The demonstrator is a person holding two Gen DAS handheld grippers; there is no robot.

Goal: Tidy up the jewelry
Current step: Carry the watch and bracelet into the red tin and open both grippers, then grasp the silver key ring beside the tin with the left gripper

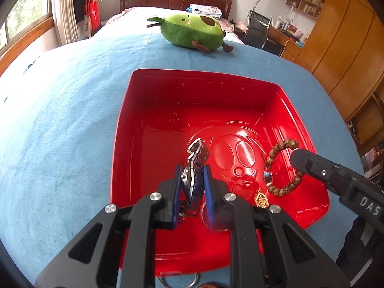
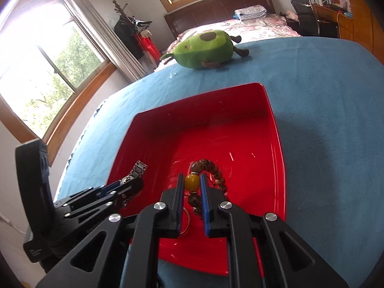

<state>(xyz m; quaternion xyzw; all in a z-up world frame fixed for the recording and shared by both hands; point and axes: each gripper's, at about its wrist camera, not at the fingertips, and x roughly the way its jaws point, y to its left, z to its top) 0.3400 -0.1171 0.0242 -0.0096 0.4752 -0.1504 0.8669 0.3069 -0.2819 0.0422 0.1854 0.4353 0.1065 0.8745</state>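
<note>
Blue bedcover (image 1: 72,124) across most of both views, with a green plush (image 1: 192,31) at upper centre of the left view. Red tray (image 1: 124,120) filling the centre and lower half of each frame, its floor bare toward the far wall. In the left view, left gripper (image 1: 192,182) at lower centre, clamped on a metal watch (image 1: 195,158): band running away from the pads toward frame centre, long axis roughly in line with the fingers, free end hanging above the tray floor, apparently not resting on it. Just right of that, a beaded bracelet (image 1: 283,168) curving up the right side of the tray, with a gold pendant (image 1: 261,198) below it near the right pad. In the right view, right gripper (image 2: 192,182) at lower centre, closed on the bracelet's yellow bead (image 2: 192,182), the remaining beads arching ahead beyond the tips and trailing back between the fingers. Probably both pieces due for release over the tray; left nearer the open floor. A metal ring (image 1: 177,280) at bottom edge of the left view, outside the tray.
</note>
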